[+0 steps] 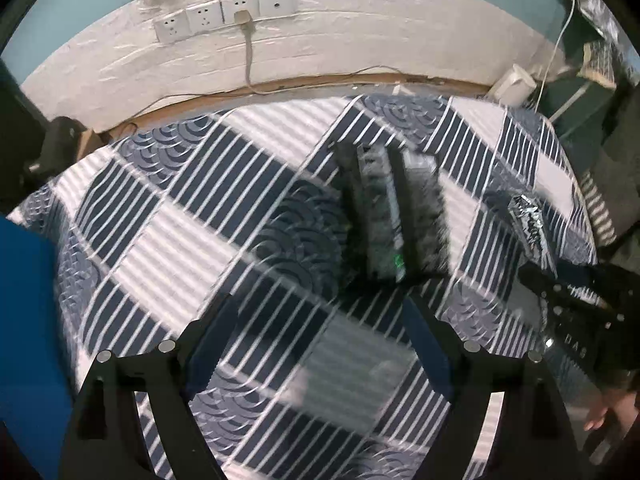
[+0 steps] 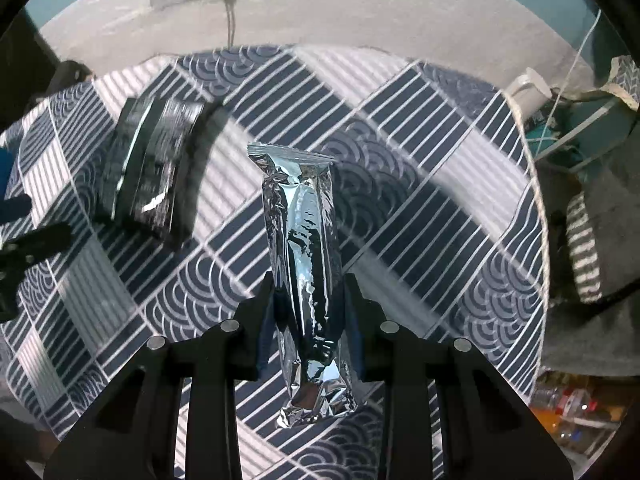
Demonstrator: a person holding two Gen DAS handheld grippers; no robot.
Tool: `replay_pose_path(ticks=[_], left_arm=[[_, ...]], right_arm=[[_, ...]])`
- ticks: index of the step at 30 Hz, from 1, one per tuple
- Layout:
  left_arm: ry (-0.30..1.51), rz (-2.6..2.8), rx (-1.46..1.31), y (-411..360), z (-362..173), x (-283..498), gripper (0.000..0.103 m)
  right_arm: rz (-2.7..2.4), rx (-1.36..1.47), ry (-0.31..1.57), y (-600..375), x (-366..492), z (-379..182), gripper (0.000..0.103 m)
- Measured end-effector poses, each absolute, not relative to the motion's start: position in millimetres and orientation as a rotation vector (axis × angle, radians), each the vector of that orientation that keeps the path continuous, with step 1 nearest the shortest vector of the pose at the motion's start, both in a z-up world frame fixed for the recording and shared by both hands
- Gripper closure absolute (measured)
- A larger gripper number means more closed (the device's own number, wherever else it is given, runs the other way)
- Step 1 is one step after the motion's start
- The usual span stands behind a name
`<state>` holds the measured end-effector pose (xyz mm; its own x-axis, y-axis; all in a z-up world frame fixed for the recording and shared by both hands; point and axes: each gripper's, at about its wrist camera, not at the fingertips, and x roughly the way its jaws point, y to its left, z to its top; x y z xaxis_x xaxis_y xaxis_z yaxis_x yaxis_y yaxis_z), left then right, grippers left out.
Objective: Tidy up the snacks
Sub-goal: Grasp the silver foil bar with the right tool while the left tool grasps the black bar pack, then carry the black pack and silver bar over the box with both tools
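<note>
A long silver foil snack packet (image 2: pixel 306 264) hangs above the patterned tablecloth (image 2: pixel 420 184), clamped at its middle by my right gripper (image 2: pixel 308 300), which is shut on it. The same packet (image 1: pixel 530 224) shows at the right of the left wrist view, with the right gripper (image 1: pixel 576 300) below it. A black organizer tray (image 1: pixel 390 216) with dark snack packets standing in its slots sits on the cloth; it also shows at upper left in the right wrist view as the tray (image 2: pixel 150 172). My left gripper (image 1: pixel 320 344) hovers open and empty in front of the tray.
The table (image 1: pixel 168 208) is covered by a blue and white striped and wave-patterned cloth. A white wall with sockets (image 1: pixel 224 16) and a plugged cable lies behind. A white jug (image 1: pixel 514 84) stands at the far right corner. A blue sleeve (image 1: pixel 24 340) fills the left edge.
</note>
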<state>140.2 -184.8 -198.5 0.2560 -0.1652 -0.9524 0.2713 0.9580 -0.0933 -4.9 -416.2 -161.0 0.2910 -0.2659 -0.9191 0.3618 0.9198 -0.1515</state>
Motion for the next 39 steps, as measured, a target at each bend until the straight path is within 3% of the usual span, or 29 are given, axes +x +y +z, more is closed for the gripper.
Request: replay_pose_path(ticks=[11,24,27,30,39], left_arm=[[1.308,-0.313,0.076,-233.5,-207.3,159.7,0.017],[1.350,-0.292,0.100,-256.3,-234.0,171.7,0.017],[1.336,-0.287,0.095,-253.8,-231.0,171.0,0.036],[1.335,-0.300,0.076,-245.2,-227.3,168.4,0.041],[1.280,-0.323,0.128,-222.5,-201.1,150.7,0.041]], right_arm=[[-0.508,-0.003,1.196,-458.4,-5.8,-138.3,0.074],[-0.480,0.071,1.123,-418.3,-25.0,-117.7,0.074],[-0.474,0.071,1.123,-417.4,-25.5,-118.0,0.074],[-0.468,0.075,1.128,-416.9,-27.1,-119.5,0.074],[-0.431,0.063,1.128,-397.3,-31.9,-112.8,0.074]])
